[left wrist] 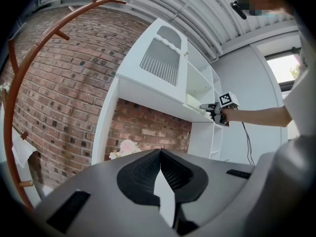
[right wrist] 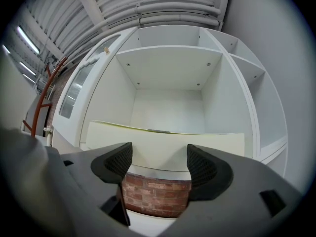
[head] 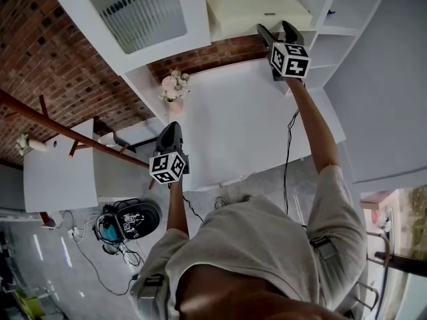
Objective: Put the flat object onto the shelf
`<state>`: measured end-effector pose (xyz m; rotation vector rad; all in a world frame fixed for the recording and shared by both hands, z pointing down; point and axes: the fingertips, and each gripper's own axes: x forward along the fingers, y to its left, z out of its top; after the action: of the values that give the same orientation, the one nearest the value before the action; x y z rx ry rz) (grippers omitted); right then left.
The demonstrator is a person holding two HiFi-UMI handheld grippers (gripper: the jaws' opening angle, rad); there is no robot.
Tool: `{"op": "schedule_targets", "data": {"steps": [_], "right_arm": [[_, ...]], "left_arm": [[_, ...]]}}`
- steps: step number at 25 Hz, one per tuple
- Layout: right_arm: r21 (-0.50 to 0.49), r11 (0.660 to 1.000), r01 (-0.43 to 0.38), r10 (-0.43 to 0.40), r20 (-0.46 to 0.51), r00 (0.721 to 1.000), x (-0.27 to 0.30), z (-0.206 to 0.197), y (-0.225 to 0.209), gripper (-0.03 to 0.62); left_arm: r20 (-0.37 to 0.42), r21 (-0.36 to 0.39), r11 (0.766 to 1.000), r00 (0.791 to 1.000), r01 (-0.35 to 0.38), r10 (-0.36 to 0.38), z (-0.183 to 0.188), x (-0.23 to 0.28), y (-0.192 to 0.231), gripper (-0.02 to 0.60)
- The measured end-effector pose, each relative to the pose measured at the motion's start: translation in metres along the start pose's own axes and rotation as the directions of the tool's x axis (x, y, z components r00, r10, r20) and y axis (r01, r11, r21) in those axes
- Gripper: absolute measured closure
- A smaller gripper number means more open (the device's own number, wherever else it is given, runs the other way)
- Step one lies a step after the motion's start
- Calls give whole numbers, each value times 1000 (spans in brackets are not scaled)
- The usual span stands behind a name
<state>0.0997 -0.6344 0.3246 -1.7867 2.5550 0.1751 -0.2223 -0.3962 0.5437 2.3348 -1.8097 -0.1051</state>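
— What is the right gripper [right wrist: 160, 164] doing?

— Its two black ribbed jaws stand wide apart with nothing between them. It is raised just in front of the pale cream flat rectangular panel [right wrist: 168, 141].

— And where is that panel?

— It lies flat in the low, wide compartment of the smooth white shelf unit [right wrist: 168, 73], its long near edge facing the jaws. The compartment is tall and bare above it. Narrower white compartments stand to its right.

— And the left gripper [left wrist: 160, 156]?

— Its jaws are pressed together at the tips and hold nothing. It is held lower and nearer, well apart from the right one.

— What is around them?

— Below the shelf is a recess backed with rough red brick wall [left wrist: 59, 98]. A matte white tabletop [head: 233, 132] runs under it. A bunch of pale pink flowers [head: 175, 85] stands at the table's far left corner. A curved rust-brown rack [left wrist: 29, 63] arcs at the left, and ribbed grey panels cover the ceiling.
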Motion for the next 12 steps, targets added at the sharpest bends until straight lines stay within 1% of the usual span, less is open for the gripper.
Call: {"op": "schedule_targets", "data": {"steps": [9, 12], "right_arm": [[-7, 1000, -12, 12, 2, 1000, -3, -1, -1, 240], [4, 1000, -19, 19, 3, 1000, -8, -2, 0, 241]], "left_arm": [[5, 3, 1000, 1000, 12, -12, 2, 1, -8, 566], [7, 4, 1000, 1000, 13, -13, 3, -3, -8, 566]]}}
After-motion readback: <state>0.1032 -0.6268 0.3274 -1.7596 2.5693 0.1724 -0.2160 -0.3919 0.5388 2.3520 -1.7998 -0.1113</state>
